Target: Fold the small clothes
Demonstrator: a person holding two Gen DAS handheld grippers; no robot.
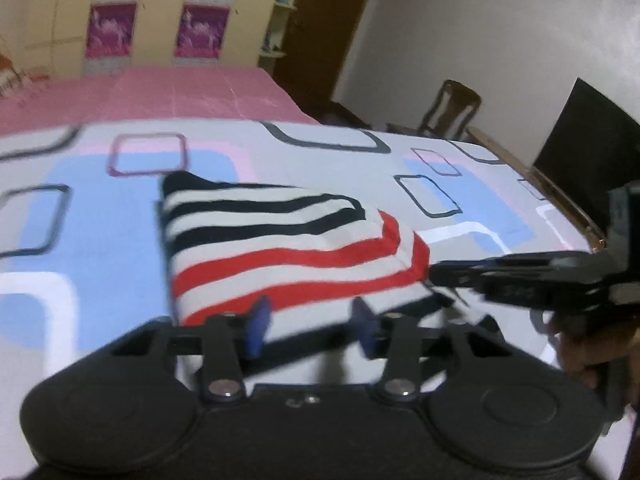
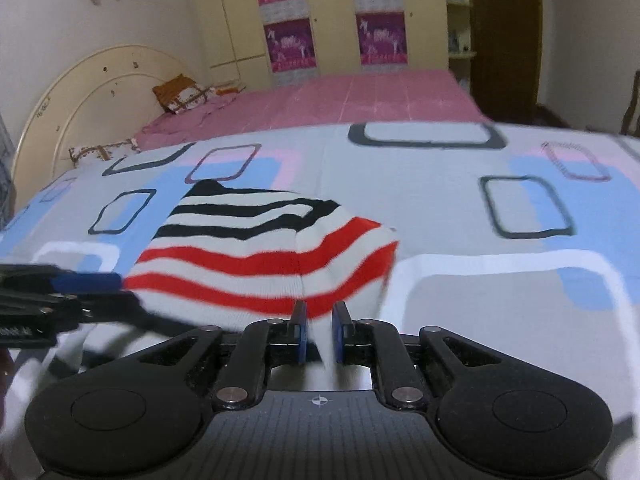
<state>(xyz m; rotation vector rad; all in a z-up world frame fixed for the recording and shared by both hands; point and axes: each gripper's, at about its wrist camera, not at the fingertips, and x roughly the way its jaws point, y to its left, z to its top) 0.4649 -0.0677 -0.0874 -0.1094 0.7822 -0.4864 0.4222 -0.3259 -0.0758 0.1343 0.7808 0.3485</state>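
Right wrist: garment [image 2: 256,256] edge between tongs [image 2: 320,332]

the left black tongs with blue pads [image 1: 308,326] point forward and downward, jaws standing apart with striped cloth lying in the gap, pads not pressing it. the right black tongs with blue pads [image 2: 320,330] point down at a like slant, jaws drawn narrow and pinching a fold of cloth between them. a hand [image 1: 588,356] grips the right tongs' handle at the left view's right edge.

A home bedroom: bed [image 2: 360,96], headboard [image 2: 80,96], wardrobe [image 2: 328,12].
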